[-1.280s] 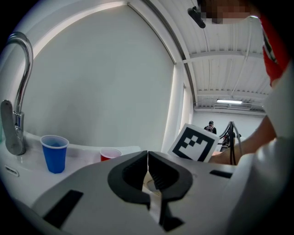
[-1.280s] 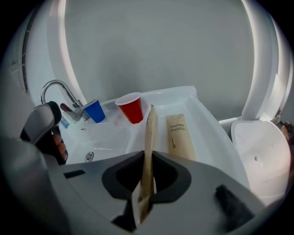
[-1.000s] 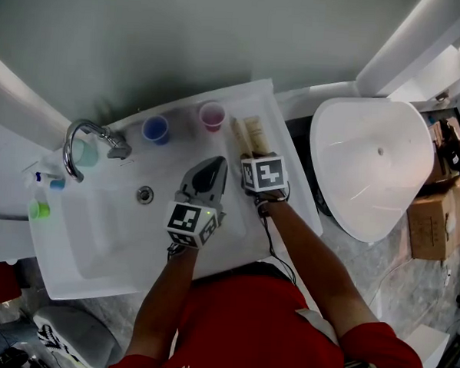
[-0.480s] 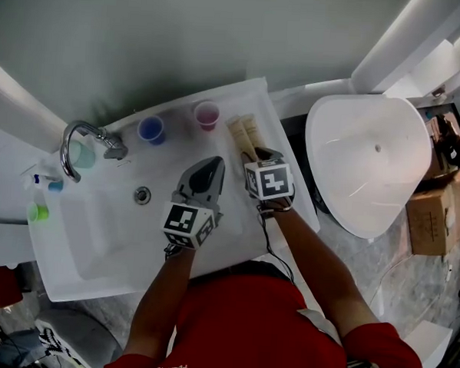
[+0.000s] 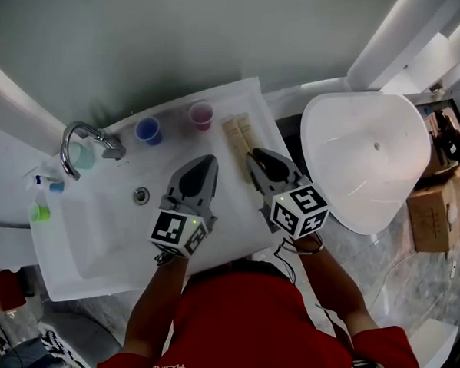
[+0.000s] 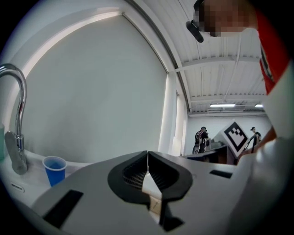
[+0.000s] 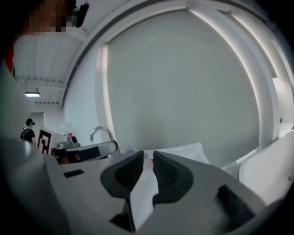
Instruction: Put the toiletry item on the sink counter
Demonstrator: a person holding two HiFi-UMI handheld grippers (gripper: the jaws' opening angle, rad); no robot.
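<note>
Two flat tan toothbrush packets (image 5: 237,138) lie side by side on the white sink counter (image 5: 240,218), so the empty right gripper (image 5: 254,153), jaws narrowly apart after just closing, should draw away without brushing them, while the left gripper (image 5: 210,160) has its jaws together on nothing.

The tap (image 6: 17,149) runs off the left gripper view's edge; print on the toothbrush packets (image 5: 236,137) is illegible
</note>
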